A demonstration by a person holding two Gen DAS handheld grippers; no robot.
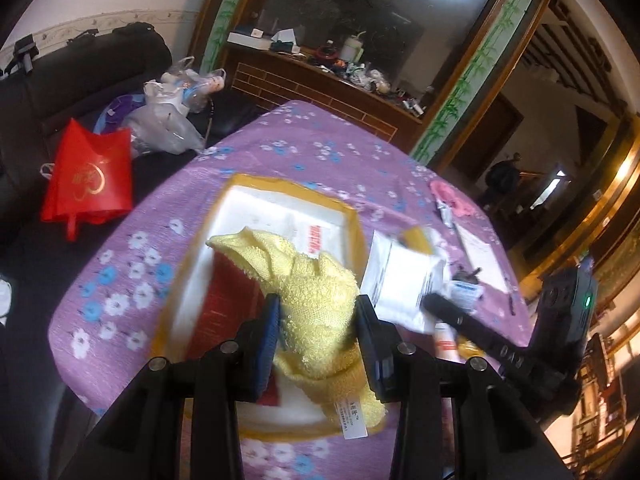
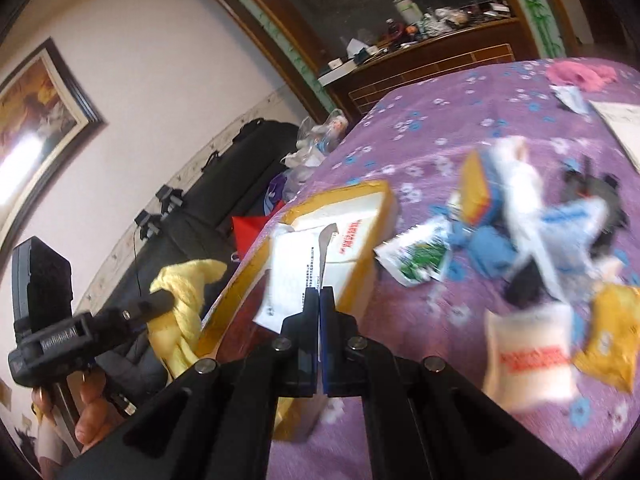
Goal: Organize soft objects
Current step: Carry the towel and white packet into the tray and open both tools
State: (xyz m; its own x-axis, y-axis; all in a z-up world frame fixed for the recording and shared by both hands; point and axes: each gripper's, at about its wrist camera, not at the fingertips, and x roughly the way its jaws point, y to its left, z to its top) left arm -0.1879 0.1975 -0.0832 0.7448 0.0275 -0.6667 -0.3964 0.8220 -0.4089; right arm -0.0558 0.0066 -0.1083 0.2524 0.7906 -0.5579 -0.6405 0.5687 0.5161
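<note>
Towel (image 1: 316, 300), yellow and clamped in the left tongs (image 1: 318, 322), hangs lengthwise over the foam box (image 1: 280, 208) directly below, while the right tongs (image 2: 320, 300), closed on a white packet (image 2: 292, 276), are alongside.

Yellow terry towel (image 1: 316, 300) hangs bunched and crumpled over the yellow-rimmed white box (image 1: 256, 188), label tag dangling near; flat white packet (image 1: 400, 280) tilts just right; pink cloth (image 1: 452, 198) lies crumpled far right

Red gift bag (image 1: 90, 178) and plastic bags (image 1: 168, 118) on dark sofa (image 1: 80, 76); framed picture (image 2: 38, 120) on wall.
</note>
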